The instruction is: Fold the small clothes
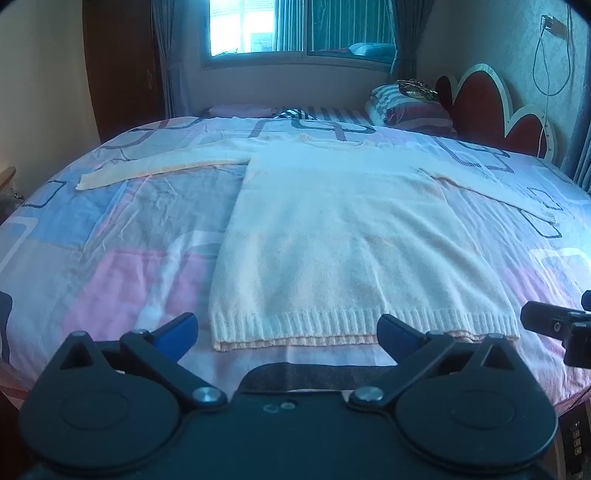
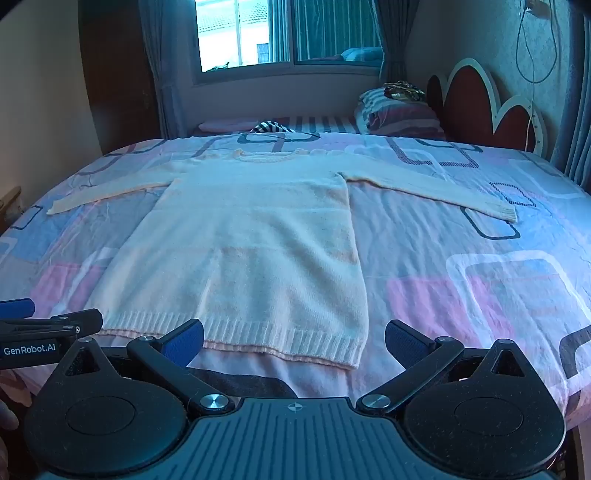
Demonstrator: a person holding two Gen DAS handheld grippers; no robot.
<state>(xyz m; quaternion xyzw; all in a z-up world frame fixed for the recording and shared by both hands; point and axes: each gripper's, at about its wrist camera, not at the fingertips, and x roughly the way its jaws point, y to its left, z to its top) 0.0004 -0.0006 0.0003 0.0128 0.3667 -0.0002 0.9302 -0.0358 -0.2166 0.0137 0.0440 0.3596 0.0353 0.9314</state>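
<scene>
**Sweater laid flat, both my grippers wide and empty at the near edge of the bed**

A bed [image 1: 110, 236] under a sheet of pink, blue and white squares fills both views, its near edge just below my tools. A pale knitted sweater [image 1: 343, 240] lies spread flat on it, collar towards the far edge, ribbed hem [image 1: 332, 325] towards the near edge, and both sleeves stretched out sideways. The left sleeve [image 1: 159, 166] reaches towards the left edge of the bed, and the right sleeve [image 2: 436, 188] angles towards the right edge, its cuff resting on the sheet.

My left gripper [image 1: 288, 328] hangs over the near edge with its jaws spread as wide as they go, nothing between them; its blue pads [image 1: 177, 328] sit in front of the left half of the hem, and whether they touch the knit I cannot tell. My right gripper [image 2: 293, 339] is likewise fully spread and holds nothing, framing the hem's right corner. Both tools tilt down towards the bed, side by side, each one's finger showing at the edge of the other's view.

At the far right corner folded striped bedding [image 1: 406, 107] lies against a red scalloped headboard [image 1: 495, 110], with a curtained window [image 1: 295, 29] behind.
</scene>
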